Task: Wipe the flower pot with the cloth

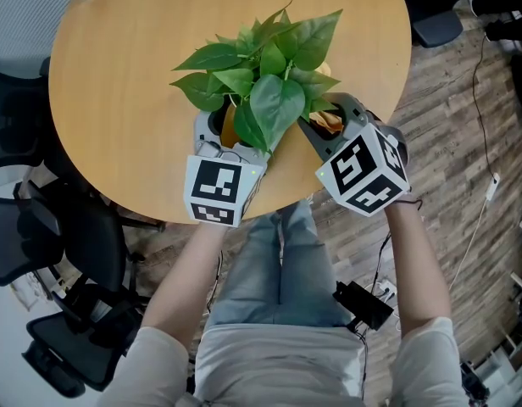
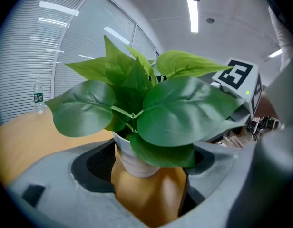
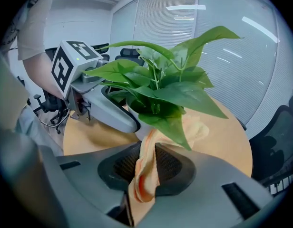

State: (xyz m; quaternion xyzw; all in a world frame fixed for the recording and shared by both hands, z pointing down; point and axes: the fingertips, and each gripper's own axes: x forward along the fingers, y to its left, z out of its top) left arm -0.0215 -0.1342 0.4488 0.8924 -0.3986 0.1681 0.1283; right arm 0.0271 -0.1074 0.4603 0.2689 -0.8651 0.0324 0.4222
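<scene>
Two grey plastic grippers are on the job at the near rim of the round, smooth pale-wood table. The left gripper has its jaws spread wide and clasped round the small flower pot, a ribbed white collar over a rounded tan body, which fills the gap between the meshed black pads. Broad, glossy green heart-shaped leaves spill out over both tools. The right gripper comes in from the other side, jaws pinched tight on a soft, crumpled peach-orange cloth. It twists up from the pads in a rope and fans out under a leaf beside the pot; the foliage hides whether it touches the pot. The pot sits close to the table edge nearest the person, so the marker cubes hang out past the rim. Plenty of bare wood lies beyond and to the left, right up to a clear plastic bottle at the far edge. Black office chairs crowd the left side; grey plank flooring lies on the right.
</scene>
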